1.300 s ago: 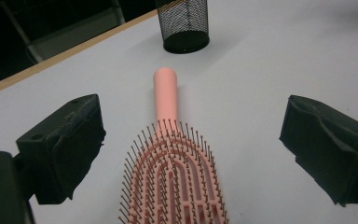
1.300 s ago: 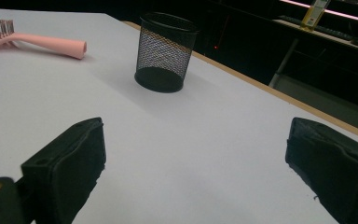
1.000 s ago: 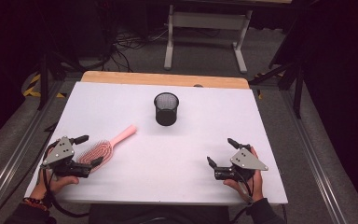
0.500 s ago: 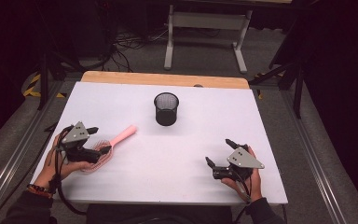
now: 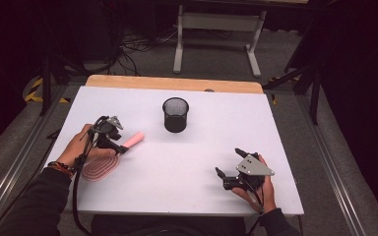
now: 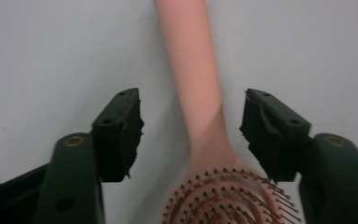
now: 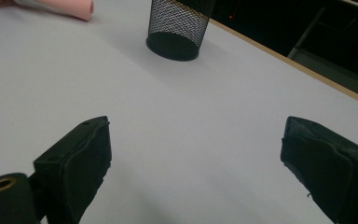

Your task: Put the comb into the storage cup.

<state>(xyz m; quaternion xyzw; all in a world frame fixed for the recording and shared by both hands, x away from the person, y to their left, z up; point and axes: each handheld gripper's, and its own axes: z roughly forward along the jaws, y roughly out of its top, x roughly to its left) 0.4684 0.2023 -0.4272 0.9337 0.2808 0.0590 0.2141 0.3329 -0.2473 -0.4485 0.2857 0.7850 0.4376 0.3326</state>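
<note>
Surface [image 5: 177, 196] takes up centre frame in the high view. Mesh cup [image 5: 175, 114] stands upright, upper centre. Hairbrush [image 5: 110, 157] lies flat at left, head toward lower left, handle angled up-right toward the cup, well apart from it. Left claw [image 6: 191, 126] sits over the brush neck, jaws either side of the handle. Right claw [image 5: 231, 164] at lower right, on the surface.
</note>
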